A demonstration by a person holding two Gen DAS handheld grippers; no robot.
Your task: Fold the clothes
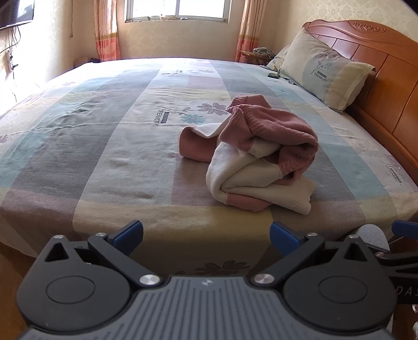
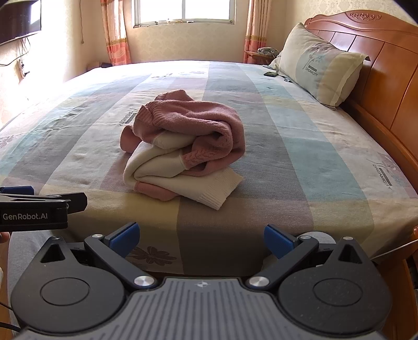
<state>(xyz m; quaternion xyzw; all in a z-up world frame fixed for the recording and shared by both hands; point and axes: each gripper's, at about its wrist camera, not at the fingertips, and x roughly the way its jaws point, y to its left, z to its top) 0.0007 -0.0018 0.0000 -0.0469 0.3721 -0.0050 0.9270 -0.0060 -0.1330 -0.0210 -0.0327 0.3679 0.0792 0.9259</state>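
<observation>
TV (image 1: 15, 11) cut off by frame edge; nightstand item (image 1: 262, 52) too blurry to ID.

A crumpled sweater (image 1: 250, 154) lies on the bed (image 1: 104, 136), toward its near edge and well apart from the pillows. The pillow (image 1: 324, 70) leans against the headboard (image 1: 386, 78) at the right. A small flat object (image 1: 273, 75), perhaps a phone, lies on the bed just before the pillow. Behind the bed's far edge stands the window (image 1: 177, 10), a curtain (image 1: 105, 31) on each side. The left tool (image 1: 206, 235) and right tool (image 2: 199, 236) hang before the near edge, left beside right, both apart from the sweater.
</observation>
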